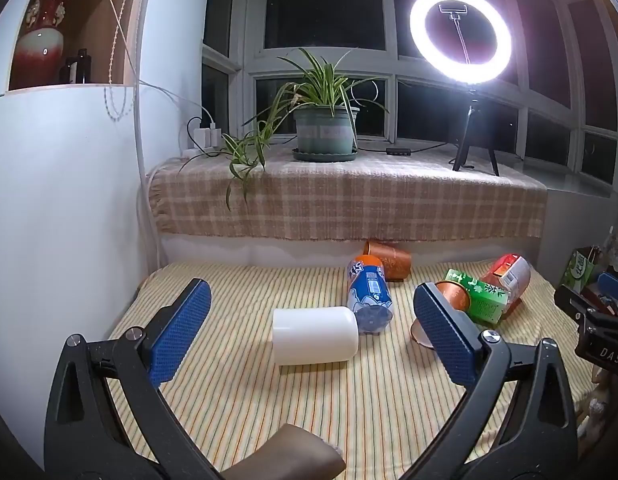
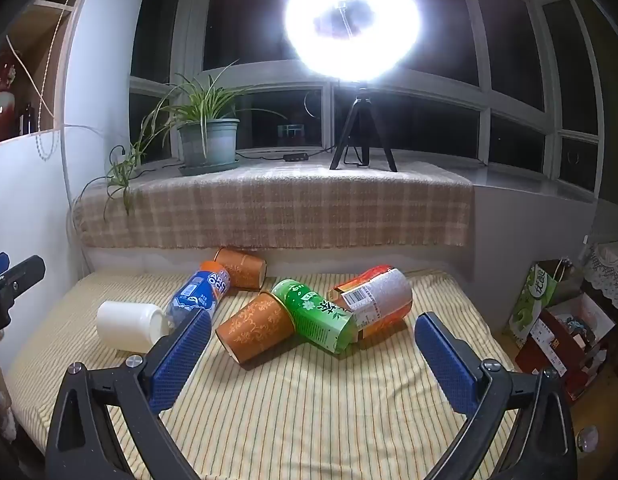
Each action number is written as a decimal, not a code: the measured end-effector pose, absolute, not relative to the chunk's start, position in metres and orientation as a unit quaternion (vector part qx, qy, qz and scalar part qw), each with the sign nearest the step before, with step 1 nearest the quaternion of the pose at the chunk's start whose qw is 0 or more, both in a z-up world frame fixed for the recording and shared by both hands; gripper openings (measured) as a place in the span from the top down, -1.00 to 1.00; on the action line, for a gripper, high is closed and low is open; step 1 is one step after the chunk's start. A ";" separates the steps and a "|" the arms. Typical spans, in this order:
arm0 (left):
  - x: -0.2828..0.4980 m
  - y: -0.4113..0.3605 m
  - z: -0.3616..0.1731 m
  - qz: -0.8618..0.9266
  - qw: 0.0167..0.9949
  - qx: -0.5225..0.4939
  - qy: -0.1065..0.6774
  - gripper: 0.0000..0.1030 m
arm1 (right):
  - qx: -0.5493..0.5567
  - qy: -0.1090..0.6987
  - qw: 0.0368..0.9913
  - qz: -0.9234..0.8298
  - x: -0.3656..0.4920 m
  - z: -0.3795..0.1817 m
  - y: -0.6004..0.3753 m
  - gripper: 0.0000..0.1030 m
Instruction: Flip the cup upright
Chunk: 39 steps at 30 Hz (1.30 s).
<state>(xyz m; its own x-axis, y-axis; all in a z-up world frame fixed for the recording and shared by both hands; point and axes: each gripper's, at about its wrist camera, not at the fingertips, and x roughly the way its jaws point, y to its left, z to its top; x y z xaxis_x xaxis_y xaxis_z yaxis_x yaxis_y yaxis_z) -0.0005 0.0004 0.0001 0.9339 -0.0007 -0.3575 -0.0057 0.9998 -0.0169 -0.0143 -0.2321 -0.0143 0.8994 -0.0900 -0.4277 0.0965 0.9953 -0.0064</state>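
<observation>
Both grippers, left gripper [image 1: 313,328] and right gripper [image 2: 313,350], are spread wide, holding nothing; white cup [image 1: 315,335] lies sideways near the striped mat's [image 1: 349,400] left edge.

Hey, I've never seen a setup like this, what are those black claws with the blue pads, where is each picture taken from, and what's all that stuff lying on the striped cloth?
The claws are hand-held grippers, one in each of a person's hands, each carrying a wide-angle camera that looks along its two fingers. One picture comes from the left gripper, the other from the right gripper. Both are open and hold nothing.

On the striped cloth everything lies on its side: a white cup, a blue-labelled bottle, two orange patterned cups, one near and one at the back, a green tea carton and a red and silver can. Behind them, a potted plant and a ring light stand on the ledge.
</observation>
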 end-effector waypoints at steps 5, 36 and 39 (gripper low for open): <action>0.001 0.000 0.000 0.005 0.982 -0.007 0.188 -0.99 | 0.004 0.219 0.974 -0.050 -0.013 -0.015 -0.231 -0.99; 0.004 0.007 -0.010 0.005 0.980 -0.014 0.197 -0.99 | -0.008 0.201 0.977 -0.064 -0.006 -0.008 -0.226 -0.99; 0.005 0.006 -0.010 0.004 0.980 -0.013 0.197 -1.00 | -0.009 0.201 0.977 -0.065 -0.006 -0.008 -0.225 -1.00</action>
